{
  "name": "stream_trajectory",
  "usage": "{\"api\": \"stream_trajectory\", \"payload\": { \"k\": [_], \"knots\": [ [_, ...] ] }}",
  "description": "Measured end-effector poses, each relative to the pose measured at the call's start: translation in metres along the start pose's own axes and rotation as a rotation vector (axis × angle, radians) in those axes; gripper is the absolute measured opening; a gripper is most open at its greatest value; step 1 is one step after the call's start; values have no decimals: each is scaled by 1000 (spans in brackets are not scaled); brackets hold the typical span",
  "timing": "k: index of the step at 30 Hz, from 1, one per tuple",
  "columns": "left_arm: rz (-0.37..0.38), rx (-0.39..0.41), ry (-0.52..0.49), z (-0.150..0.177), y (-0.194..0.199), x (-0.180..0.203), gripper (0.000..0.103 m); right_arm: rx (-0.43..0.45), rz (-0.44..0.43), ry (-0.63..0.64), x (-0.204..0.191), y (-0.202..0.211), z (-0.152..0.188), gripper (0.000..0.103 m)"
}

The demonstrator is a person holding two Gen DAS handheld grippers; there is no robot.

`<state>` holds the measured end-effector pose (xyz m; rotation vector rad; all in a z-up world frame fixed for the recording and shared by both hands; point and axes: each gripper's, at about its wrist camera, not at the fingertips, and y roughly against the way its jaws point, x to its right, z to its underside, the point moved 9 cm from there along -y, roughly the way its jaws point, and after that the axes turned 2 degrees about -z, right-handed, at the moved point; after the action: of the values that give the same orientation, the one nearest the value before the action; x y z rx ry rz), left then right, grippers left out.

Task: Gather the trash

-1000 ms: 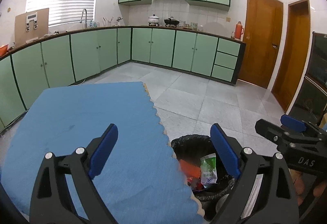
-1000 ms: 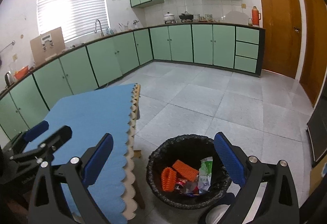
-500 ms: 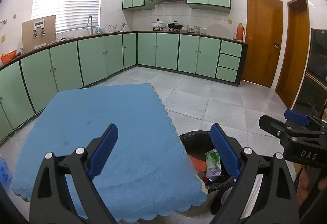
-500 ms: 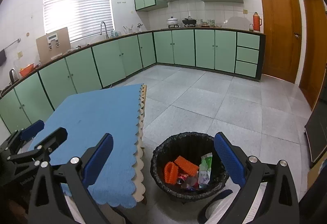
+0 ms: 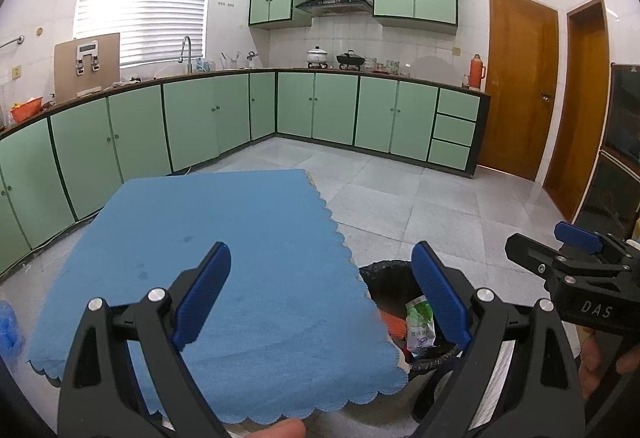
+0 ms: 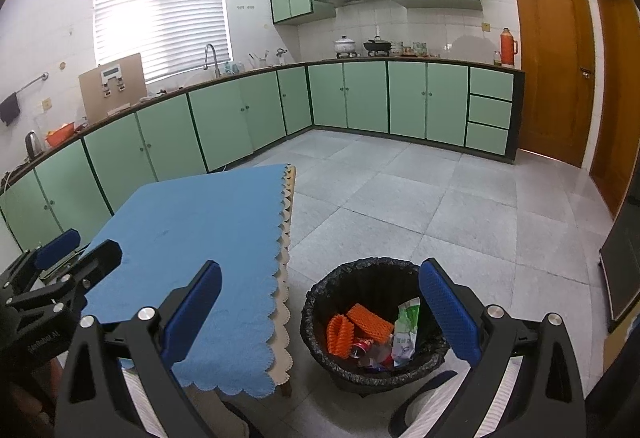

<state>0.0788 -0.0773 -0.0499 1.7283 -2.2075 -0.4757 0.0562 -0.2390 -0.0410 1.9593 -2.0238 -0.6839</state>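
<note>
Blue cloth bare on the table, both grippers spread wide and holding nothing, the trash down in the bin.

Blue pads splayed far apart on the left gripper [image 5: 320,294], which hangs over the near part of the blue tablecloth [image 5: 224,258]; the right gripper [image 6: 320,312] hangs just as wide above the floor gap between table edge and bin. The black-lined trash bin [image 6: 320,302] stands on the grey tiles just beside the table's scalloped edge, and inside it lie two orange ridged pieces [image 6: 352,326], a green-and-white wrapper [image 6: 406,332] standing on end, and a red can [image 6: 362,348] near the bottom. Green kitchen cabinets [image 6: 224,118] line the far walls.
</note>
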Motion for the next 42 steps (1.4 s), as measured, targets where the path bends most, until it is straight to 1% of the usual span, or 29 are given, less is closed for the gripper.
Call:
{"api": "stream_trajectory", "payload": {
  "k": [15,42],
  "knots": [
    [-13,1,12,4,5,-6,89,13,-12,36,-14,2,-2,97],
    [-15,-2,20,4,3,-15,89,10,-15,47,-15,0,-4,97]
  ]
}}
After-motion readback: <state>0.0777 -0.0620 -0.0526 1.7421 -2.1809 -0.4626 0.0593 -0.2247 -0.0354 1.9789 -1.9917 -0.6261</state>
